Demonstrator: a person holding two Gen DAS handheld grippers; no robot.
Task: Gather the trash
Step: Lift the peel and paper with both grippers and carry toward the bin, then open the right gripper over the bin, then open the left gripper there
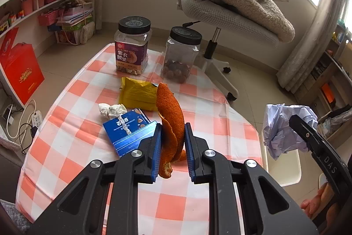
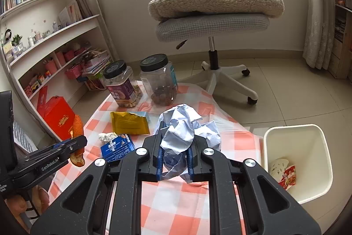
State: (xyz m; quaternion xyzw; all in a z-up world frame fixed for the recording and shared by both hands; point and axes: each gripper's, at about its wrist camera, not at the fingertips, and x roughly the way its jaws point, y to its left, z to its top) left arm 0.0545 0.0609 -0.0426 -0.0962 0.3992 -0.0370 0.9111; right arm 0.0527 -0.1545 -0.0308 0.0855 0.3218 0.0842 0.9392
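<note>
Covering low table: checked cloth; white bin beside; tiled floor.

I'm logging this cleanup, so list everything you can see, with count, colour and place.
orange peel: one, orange, in left gripper
crumpled paper: one, pale blue, in right gripper
snack wrapper: one, yellow, on table
tissue wad: one, white, beside blue box
blue box: one, blue, on table
jars: two, clear, black lids, table's far end
bin: one, white, on floor right of table
table: one, orange-white check cloth
office chair: one, grey, behind table
left gripper: black, blue pads
right gripper: black, blue pads
</note>
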